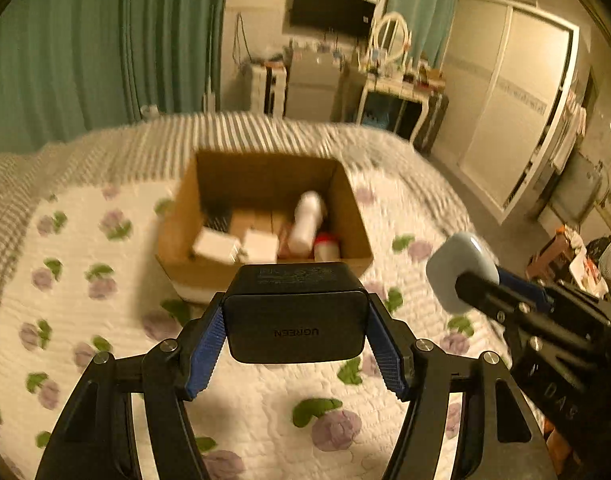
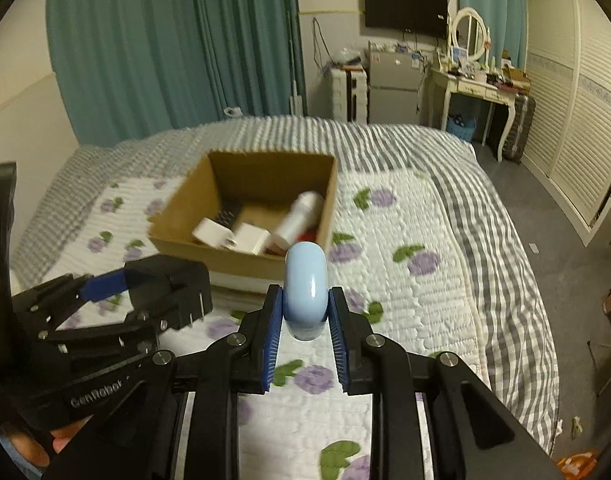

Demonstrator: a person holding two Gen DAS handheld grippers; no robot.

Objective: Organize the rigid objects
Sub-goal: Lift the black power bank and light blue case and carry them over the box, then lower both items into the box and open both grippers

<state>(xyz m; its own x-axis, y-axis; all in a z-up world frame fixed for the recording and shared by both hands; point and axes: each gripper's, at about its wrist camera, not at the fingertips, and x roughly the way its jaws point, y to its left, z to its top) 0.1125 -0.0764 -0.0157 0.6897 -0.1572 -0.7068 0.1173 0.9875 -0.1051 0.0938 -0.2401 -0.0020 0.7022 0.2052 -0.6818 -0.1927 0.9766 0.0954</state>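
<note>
Box: the open cardboard box (image 1: 261, 208) sits on the bed ahead of both tools, just past their tips, and nothing stands between them and it.
Box contents: a white bottle (image 1: 307, 222) leans against the wall on the right-tool side, a red-and-white item (image 1: 326, 245) lies beside its base, two white adapter-like blocks (image 1: 236, 245) rest at the near wall, and something dark and ribbed (image 1: 217, 218) lies behind them, too blurred to name.
Left tool: the left tool (image 1: 295, 320) has its blue pads pressed on both sides of a black charger (image 1: 295, 330) marked UGREEN, jaws about half spread around it, held off the quilt; in the right wrist view its prongs (image 2: 196, 307) point toward the right tool.
Right tool: the right tool (image 2: 305, 312) is nearly closed on a pale blue rounded case (image 2: 305, 284), gripped edge-on and clear of the bed.
Bed: a quilt with purple flowers (image 2: 385, 280) lies under both tools, with a grey striped cover (image 2: 485, 200) beyond the box.
Further off: teal curtains (image 2: 165, 40), a wall screen (image 2: 405, 10) and a dressing table with a round mirror (image 2: 469, 34) stand far beyond the bed.
</note>
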